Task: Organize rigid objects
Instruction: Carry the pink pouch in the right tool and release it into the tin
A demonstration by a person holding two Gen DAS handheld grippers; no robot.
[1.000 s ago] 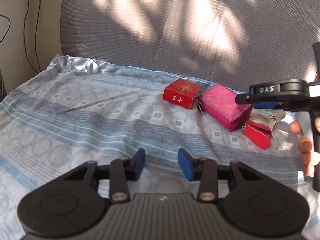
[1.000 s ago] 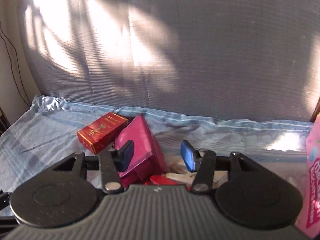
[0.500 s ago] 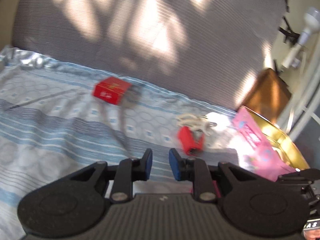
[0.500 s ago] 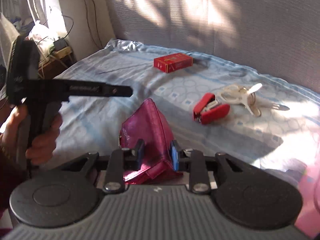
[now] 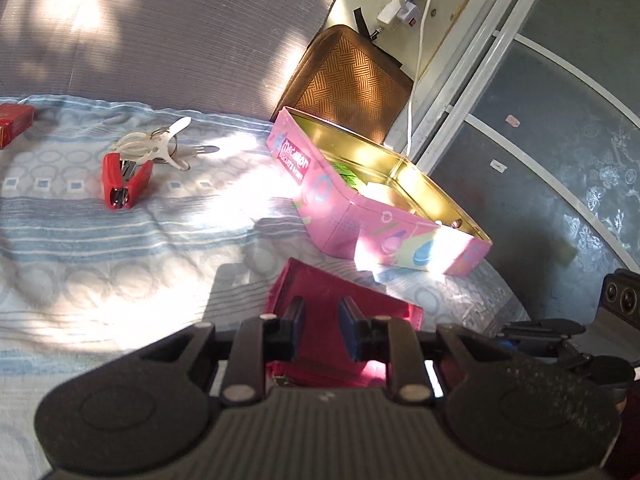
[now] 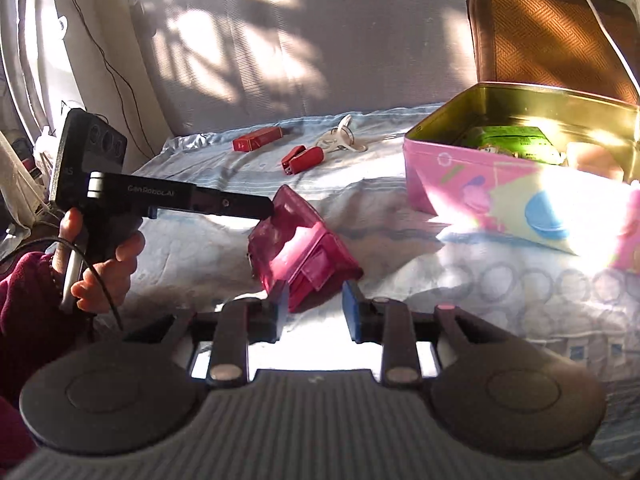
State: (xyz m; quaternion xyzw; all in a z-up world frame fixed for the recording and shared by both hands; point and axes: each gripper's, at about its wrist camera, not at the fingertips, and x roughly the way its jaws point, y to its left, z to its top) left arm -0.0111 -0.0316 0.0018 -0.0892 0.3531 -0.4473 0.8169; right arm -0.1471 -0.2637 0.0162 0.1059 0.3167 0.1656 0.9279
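Readable on the black arm of the left gripper [image 6: 269, 211], right wrist view: "GenRobot.AI" in pale letters along its side. On the black camera block [image 6: 90, 156] at that arm's rear, near the lower edge: "AS", partly cut off by the arm. On the pink tin [image 5: 320, 196], left wrist view: a dark pink label panel with white lettering in two lines, starting with something like "Macaron", too blurred to spell with confidence. Green packet [image 6: 508, 142] inside the tin: dark print on it, too small to read. Small red box [image 6: 258, 139] on the bed: pale marks on its end, not legible
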